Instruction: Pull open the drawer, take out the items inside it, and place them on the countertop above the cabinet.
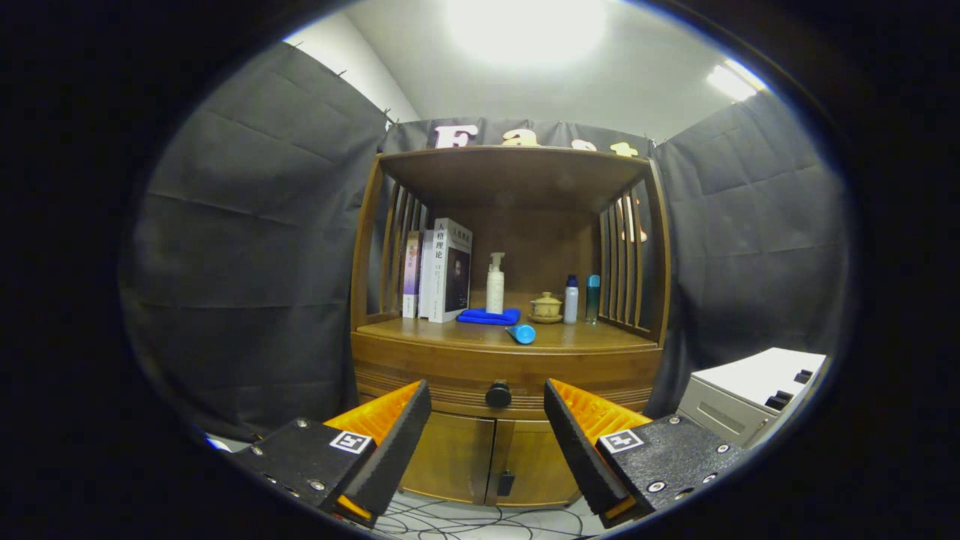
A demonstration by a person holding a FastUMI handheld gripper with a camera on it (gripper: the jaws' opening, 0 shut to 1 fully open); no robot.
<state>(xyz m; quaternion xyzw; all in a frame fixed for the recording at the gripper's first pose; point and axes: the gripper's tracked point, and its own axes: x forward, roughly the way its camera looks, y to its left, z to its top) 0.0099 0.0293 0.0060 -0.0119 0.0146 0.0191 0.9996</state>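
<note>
Fingers of my gripper stood spread wide, holding nothing, so I judged they could straddle the drawer knob ahead, between them. Drawer sat closed under the countertop, contents hidden.

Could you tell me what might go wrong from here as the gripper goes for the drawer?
The open gripper is well short of the small round drawer knob, so its fingers might slip off it. The countertop is crowded; the blue bottle lying near its front edge could get knocked off.
</note>
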